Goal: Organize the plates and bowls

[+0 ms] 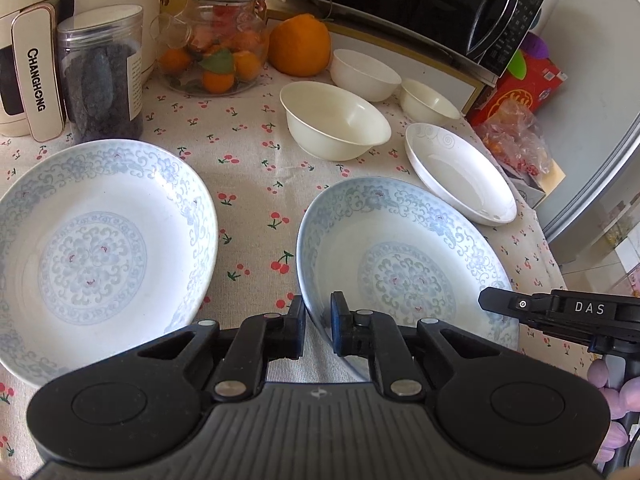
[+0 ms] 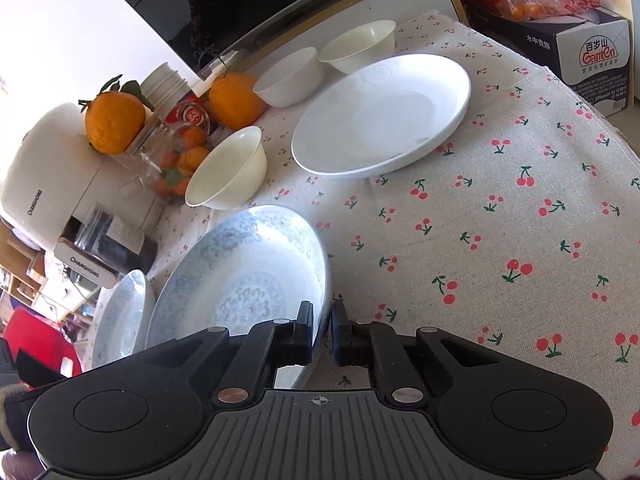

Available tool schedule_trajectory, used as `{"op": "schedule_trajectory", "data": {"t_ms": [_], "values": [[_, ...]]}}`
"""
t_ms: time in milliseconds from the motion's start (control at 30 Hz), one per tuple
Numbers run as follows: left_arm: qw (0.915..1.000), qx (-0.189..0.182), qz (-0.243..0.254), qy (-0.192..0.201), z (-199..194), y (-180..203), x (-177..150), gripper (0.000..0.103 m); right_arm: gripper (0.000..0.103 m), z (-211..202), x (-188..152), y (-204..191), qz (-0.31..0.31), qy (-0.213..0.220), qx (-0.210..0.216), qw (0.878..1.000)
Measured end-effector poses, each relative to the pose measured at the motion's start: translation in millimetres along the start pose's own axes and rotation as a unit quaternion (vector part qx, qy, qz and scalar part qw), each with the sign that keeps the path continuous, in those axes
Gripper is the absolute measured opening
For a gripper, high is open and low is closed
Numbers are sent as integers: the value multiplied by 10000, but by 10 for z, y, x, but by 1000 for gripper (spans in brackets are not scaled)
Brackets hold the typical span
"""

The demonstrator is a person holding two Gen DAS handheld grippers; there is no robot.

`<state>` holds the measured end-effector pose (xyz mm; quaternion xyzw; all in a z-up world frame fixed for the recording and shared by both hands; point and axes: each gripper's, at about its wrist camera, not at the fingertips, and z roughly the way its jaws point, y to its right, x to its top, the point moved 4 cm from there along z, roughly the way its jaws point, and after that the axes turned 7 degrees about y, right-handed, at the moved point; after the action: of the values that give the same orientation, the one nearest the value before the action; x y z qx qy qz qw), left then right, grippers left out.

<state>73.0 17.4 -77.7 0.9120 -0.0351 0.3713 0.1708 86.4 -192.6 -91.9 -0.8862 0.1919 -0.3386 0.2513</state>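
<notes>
Two blue-patterned plates lie on the cherry-print cloth. My left gripper (image 1: 318, 312) is shut on the near-left rim of the right patterned plate (image 1: 404, 256). My right gripper (image 2: 322, 320) is shut on that same plate's (image 2: 240, 280) opposite rim; it also shows in the left wrist view (image 1: 500, 304). The plate looks tilted off the cloth. The other patterned plate (image 1: 96, 248) lies to the left (image 2: 122, 316). A plain white plate (image 1: 460, 174) (image 2: 384, 116) and three cream bowls (image 1: 336, 120) (image 1: 364, 74) (image 1: 426, 100) sit further back.
A white Changhong appliance (image 1: 36, 60), a dark-filled jar (image 1: 104, 76), a glass jar of small oranges (image 1: 216, 48), a large orange (image 1: 298, 46) and a black microwave (image 1: 420, 4) line the back. A red box (image 1: 520, 88) and a Ganten carton (image 2: 592, 60) stand at the right edge.
</notes>
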Motion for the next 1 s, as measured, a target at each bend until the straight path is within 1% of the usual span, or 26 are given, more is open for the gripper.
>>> {"op": "schedule_trajectory", "data": {"t_ms": [233,367,733,900,1000], "values": [[9998,166,-35,54,46,-101,50,11,10,146,11,-94,7,8,-68,10000],[9996,262,43,83,76,-130,73,11,10,215,-2,-123,17,-19,-137,9999],[9995,306,40,15,108,-137,68,11,10,239,-13,-142,-57,-41,-223,9997],[9991,366,213,-36,115,-111,80,13,10,242,-3,-142,-41,-104,-224,9997],[9984,426,354,-72,121,-82,91,15,13,235,9,-150,-18,-135,-195,9997]]}}
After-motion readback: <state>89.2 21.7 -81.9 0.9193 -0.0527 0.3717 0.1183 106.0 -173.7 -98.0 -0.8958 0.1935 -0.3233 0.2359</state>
